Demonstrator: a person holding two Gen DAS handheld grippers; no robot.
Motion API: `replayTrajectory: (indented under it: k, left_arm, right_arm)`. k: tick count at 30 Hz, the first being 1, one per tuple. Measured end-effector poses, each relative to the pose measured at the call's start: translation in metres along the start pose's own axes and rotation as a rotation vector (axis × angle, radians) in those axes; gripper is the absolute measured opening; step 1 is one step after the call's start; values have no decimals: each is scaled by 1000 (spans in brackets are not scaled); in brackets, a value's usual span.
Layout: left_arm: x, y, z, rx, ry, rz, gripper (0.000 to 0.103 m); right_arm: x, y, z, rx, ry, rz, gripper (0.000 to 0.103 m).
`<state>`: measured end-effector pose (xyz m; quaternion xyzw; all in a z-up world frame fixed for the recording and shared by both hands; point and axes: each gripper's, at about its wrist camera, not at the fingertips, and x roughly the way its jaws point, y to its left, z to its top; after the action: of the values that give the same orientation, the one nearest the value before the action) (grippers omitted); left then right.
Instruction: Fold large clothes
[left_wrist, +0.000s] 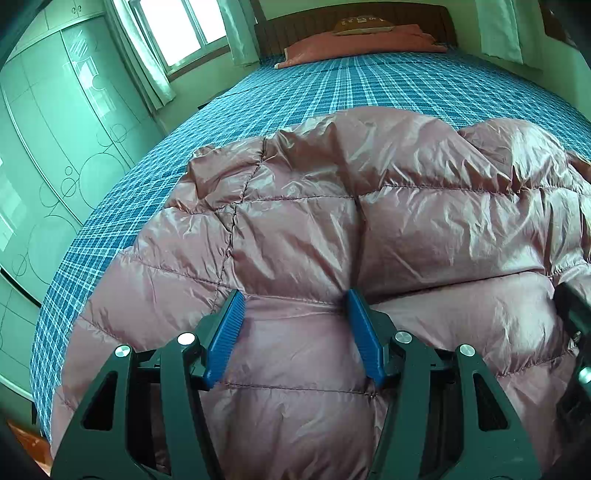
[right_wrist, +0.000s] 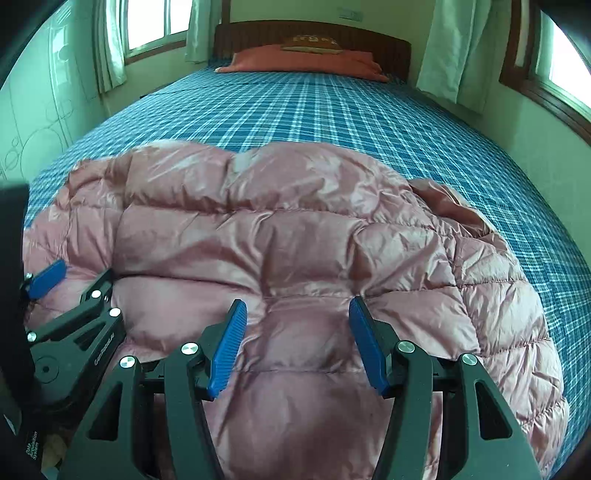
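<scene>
A pink quilted down jacket lies spread across the near end of the bed; it also fills the right wrist view. My left gripper is open, its blue pads pressed on either side of a puffy panel of the jacket. My right gripper is open in the same way, with its pads straddling a panel near the jacket's near edge. The left gripper's body shows at the left of the right wrist view.
The bed has a blue plaid sheet, with red pillows against a dark wooden headboard. A wardrobe with frosted doors stands to the left. Windows with pale curtains flank the headboard.
</scene>
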<state>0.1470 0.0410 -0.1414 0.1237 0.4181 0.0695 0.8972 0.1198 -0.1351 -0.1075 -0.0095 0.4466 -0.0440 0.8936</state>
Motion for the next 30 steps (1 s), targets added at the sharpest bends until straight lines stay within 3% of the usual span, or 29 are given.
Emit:
replayTrajectory:
  k: [13, 17, 24, 30]
  left_arm:
    - [-3, 7, -1, -16, 1, -31, 58]
    - [-13, 17, -1, -18, 7, -74, 65]
    - [-41, 67, -14, -76, -6, -77, 68]
    - [-47, 129, -23, -261, 45, -154, 73]
  right_arm:
    - [20, -5, -7, 35, 12, 27, 59]
    - [20, -6, -8, 31, 9, 24, 59]
    - [18, -1, -11, 31, 4, 20, 59]
    - [18, 0, -11, 31, 3, 20, 59]
